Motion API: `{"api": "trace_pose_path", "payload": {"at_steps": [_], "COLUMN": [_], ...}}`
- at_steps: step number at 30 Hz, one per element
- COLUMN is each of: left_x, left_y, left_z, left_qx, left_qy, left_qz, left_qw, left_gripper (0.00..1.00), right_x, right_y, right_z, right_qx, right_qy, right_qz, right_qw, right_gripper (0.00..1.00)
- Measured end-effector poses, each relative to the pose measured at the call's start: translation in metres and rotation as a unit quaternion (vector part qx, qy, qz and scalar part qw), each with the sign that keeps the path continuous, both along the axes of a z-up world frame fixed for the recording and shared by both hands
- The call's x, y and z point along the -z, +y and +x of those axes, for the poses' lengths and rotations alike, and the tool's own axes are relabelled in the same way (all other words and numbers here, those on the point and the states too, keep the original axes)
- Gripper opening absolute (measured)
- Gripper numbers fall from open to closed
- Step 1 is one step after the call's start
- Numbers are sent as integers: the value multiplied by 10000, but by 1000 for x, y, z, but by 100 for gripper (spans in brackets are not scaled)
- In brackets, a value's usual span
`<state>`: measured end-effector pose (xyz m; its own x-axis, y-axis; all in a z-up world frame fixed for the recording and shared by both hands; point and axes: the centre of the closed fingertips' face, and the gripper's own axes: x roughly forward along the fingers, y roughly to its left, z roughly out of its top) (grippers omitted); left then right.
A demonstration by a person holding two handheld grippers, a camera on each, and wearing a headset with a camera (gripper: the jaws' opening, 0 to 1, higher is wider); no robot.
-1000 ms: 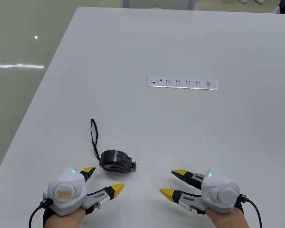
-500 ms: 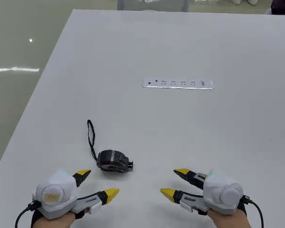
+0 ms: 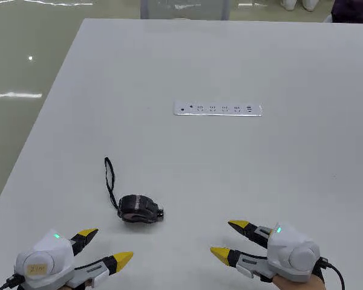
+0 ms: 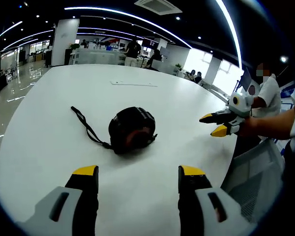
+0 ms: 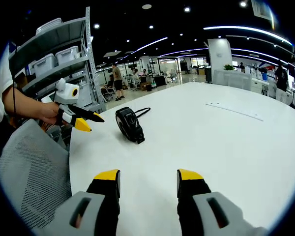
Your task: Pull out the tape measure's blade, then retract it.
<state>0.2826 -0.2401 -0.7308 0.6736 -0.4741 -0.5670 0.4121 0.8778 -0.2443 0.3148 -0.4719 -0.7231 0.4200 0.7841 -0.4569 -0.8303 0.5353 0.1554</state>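
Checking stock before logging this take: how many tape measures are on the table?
1. The tape measure lies on the white table just ahead of the left gripper, its black strap trailing toward the far side. No other seems hidden.

A tape measure [image 3: 137, 209] lies on a table [image 3: 230, 54], toward its near left part. Its strap [image 3: 109, 178] runs from the case to the left and away from the viewer. Farther back, near the table's middle, a power strip [image 3: 218, 109] lies flat, well apart from the tape measure. The left gripper [image 3: 108, 244] is in front of the tape measure, near it but apart. The right gripper [image 3: 224, 238] is to the tape measure's right and nearer the viewer.
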Motion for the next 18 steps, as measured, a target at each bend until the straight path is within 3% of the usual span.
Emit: {"api": "trace_pose_path", "payload": {"at_steps": [18], "left_x": [-7], "left_y": [8], "left_z": [-17], "left_qx": [-4], "left_qy": [-22], "left_qz": [-25], "left_qw": [10000], "left_gripper": [64], "right_x": [-10], "right_y": [-24], "right_z": [-17], "right_qx": [152], "right_qy": [-58], "right_qz": [-52], "right_qw": [9999], "right_gripper": [49]}}
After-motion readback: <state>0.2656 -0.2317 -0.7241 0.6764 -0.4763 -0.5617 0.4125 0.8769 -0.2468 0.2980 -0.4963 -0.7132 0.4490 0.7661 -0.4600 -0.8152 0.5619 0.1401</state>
